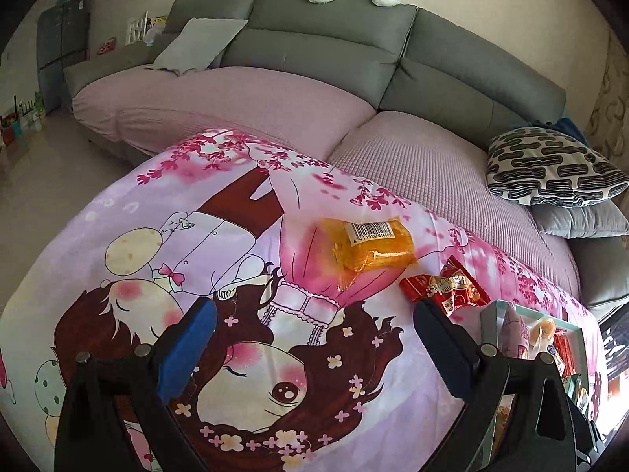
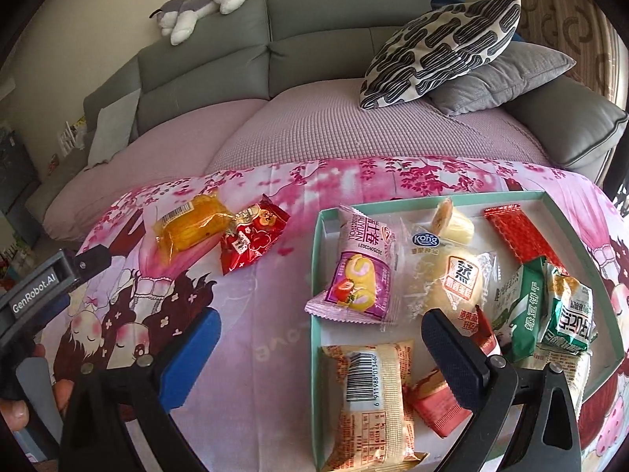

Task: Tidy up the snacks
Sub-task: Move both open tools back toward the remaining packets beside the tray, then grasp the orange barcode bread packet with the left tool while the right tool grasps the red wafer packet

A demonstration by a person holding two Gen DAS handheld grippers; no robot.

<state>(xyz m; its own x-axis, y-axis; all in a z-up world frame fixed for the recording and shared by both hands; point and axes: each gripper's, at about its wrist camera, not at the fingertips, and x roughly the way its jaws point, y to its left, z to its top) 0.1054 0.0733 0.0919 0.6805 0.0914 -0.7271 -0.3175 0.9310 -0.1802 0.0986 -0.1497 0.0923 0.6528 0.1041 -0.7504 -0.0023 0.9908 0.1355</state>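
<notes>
I read "GenRobot.AI" on my left claw [image 2: 35,289]. In the tray [image 2: 432,198], "Kong" marks the pale bun packet [image 2: 440,263], and "6 911988" the barcoded packet [image 2: 369,401].

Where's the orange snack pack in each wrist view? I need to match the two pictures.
Left wrist: orange pack lies centre-right on the cartoon cloth, barcode up, beyond the open jaws.
Right wrist: orange pack lies upper left on the cloth, outside the tray.
Shared landmark: the red pack just right of it.
</notes>
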